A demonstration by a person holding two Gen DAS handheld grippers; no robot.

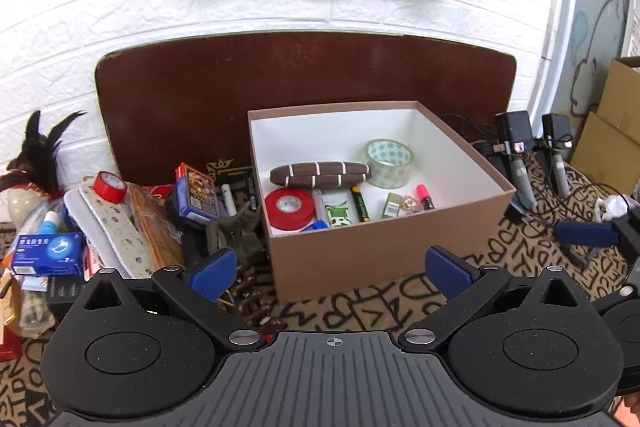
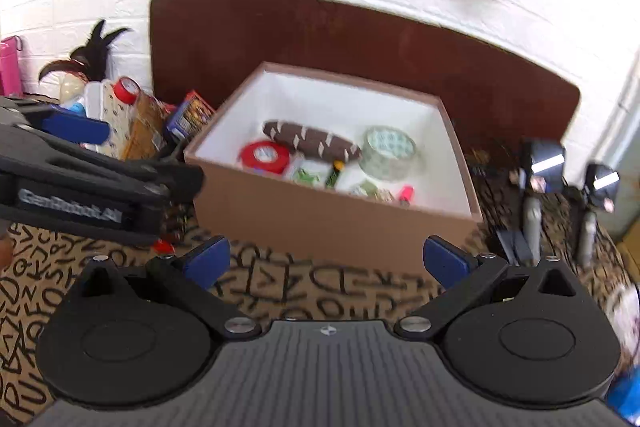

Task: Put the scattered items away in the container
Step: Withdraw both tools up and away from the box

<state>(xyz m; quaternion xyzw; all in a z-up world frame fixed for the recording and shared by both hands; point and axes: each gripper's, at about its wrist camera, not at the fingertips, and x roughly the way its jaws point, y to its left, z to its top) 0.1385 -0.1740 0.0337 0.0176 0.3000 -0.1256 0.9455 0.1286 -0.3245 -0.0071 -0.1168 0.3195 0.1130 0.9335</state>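
Left wrist view: a brown box (image 1: 384,247) with a white inside sits open on a letter-patterned mat (image 1: 520,259), in front of a dark wooden board (image 1: 240,99). Inside the box, from largest down, lie a brown striped roll (image 1: 319,174) across the middle, a clear tape roll (image 1: 388,163) at the back right, a red tape roll (image 1: 290,207) at the front left, a green and white packet (image 1: 338,214), a black marker (image 1: 359,203) and a pink highlighter (image 1: 425,197). Left of the box, a pile of scattered items (image 1: 120,227) rests on the mat, among them a blue medicine carton (image 1: 48,253) and a second red tape (image 1: 110,186). The left gripper (image 1: 328,267) hangs before the box, jaws wide apart and holding nothing. In the right wrist view the right gripper (image 2: 326,261) is likewise spread wide and empty, short of the box.
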